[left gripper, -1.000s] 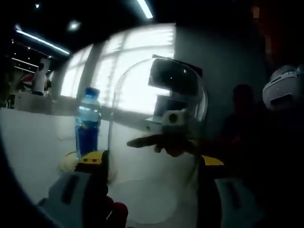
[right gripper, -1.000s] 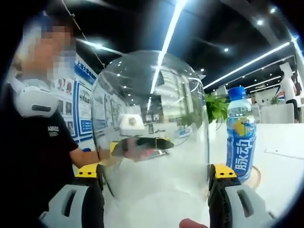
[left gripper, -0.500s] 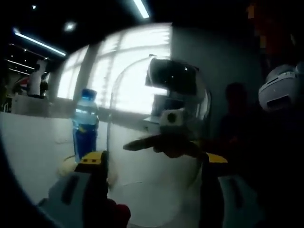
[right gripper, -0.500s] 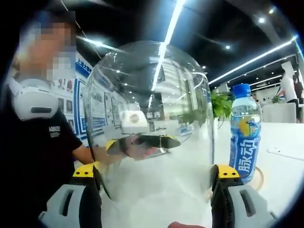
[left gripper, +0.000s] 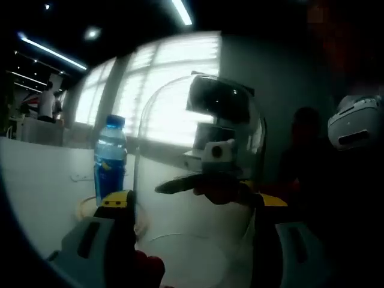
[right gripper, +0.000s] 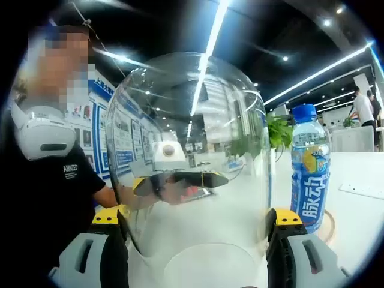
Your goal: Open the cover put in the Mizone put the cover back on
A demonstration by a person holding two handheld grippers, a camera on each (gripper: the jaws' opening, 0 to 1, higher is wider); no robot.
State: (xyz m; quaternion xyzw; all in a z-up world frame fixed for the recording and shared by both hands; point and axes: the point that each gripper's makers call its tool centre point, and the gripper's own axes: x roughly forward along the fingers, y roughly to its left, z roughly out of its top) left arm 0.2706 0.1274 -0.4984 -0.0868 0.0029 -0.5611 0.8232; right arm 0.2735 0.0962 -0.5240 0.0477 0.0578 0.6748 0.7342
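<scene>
1. Standing far off by the white counters [left gripper: 36, 129], a person in a white top [right gripper: 362, 108]; also showing small and dim at [left gripper: 47, 102].
2. Glowing overhead, long ceiling light strips [right gripper: 211, 42].
3. Spreading behind the white table [right gripper: 360, 219], a green plant [right gripper: 277, 133].
4. Hanging on the wall, blue-and-white posters [right gripper: 108, 141].

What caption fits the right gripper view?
Gripper fingers press the clear dome cover; the Mizone bottle stands beside it.

We see a big office hall — long white ceiling lights [right gripper: 211, 42], blue wall posters [right gripper: 103, 144], white tables [right gripper: 354, 207].
</scene>
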